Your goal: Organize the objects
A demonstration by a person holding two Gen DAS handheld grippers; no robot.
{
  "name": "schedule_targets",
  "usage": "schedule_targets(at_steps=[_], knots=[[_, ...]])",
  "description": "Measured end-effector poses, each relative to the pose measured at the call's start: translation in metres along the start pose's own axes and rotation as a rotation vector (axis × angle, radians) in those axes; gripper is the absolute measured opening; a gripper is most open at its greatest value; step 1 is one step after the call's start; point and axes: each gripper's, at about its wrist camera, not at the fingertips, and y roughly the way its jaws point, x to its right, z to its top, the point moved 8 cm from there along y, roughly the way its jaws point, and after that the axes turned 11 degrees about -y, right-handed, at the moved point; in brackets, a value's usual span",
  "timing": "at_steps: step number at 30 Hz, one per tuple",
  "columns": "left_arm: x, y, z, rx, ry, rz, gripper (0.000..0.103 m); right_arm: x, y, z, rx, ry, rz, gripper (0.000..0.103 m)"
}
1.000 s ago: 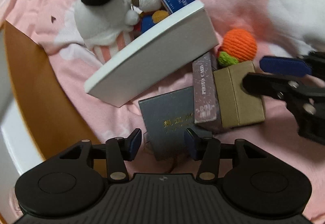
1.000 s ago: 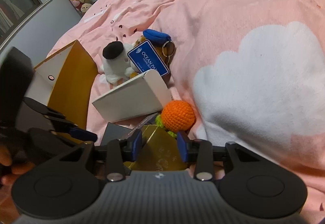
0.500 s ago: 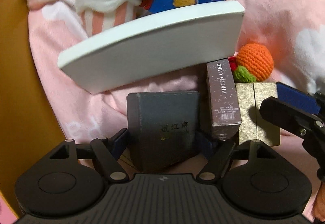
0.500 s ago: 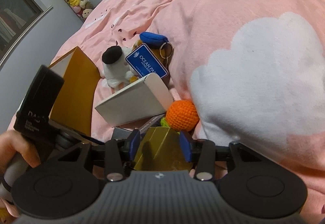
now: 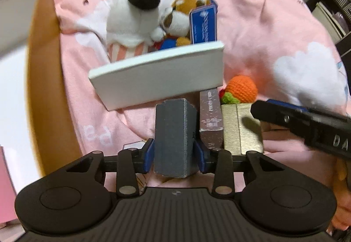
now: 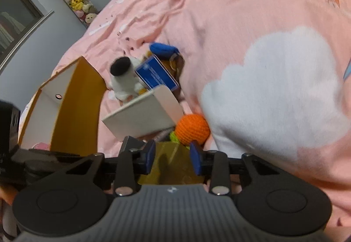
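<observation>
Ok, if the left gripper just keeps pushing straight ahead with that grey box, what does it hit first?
Most likely the white box, lying tilted directly beyond the grey box clamped in the left gripper. The gap between them is hard to judge.

Left wrist view: box [image 5: 174, 138] sits betw. the left gripper [image 5: 174, 155] fingers, w/ the photo-card box [image 5: 211, 117] just right of it and another box [image 5: 241, 128] touching that on the right. Behind them the flat board [image 5: 158, 77] leans tilted, plush toys [image 5: 136, 22] and a card [image 5: 204, 24] behind it, knitted ball [image 5: 241, 88] to the board's right; open carton [image 5: 43, 79] at far left. Right gripper [image 6: 173, 159] straddles a box [image 6: 171, 163], prob. not touching it.
</observation>
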Motion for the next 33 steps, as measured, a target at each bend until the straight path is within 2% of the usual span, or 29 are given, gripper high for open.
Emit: schedule_targets(at_steps=[3,8,14,20,22,27,30,33], knots=[[-0.002,-0.022,0.001,0.061,0.000,-0.005,0.041,-0.009,-0.002,0.011,-0.012,-0.039,0.022,0.038],[0.017,-0.045,0.016,0.173,-0.038,-0.031,0.040,-0.030,0.017,0.027,-0.117,-0.093,0.041,0.038],[-0.009,-0.110,0.024,0.311,-0.145,-0.120,0.040,-0.050,0.053,0.030,-0.258,-0.168,-0.049,0.040],[-0.040,-0.151,0.028,0.433,-0.220,-0.153,0.040,-0.069,0.083,0.028,-0.340,-0.222,-0.107,0.046],[-0.051,-0.156,0.028,0.450,-0.245,-0.154,0.040,-0.073,0.094,0.029,-0.354,-0.226,-0.134,0.058],[-0.084,-0.149,0.022,0.461,-0.320,-0.118,0.040,-0.086,0.120,0.017,-0.406,-0.275,-0.207,0.075],[-0.100,-0.140,0.017,0.443,-0.357,-0.100,0.040,-0.084,0.131,0.010,-0.436,-0.270,-0.275,0.075],[-0.111,-0.130,0.010,0.408,-0.381,-0.091,0.040,-0.085,0.144,0.003,-0.476,-0.295,-0.320,0.085]])
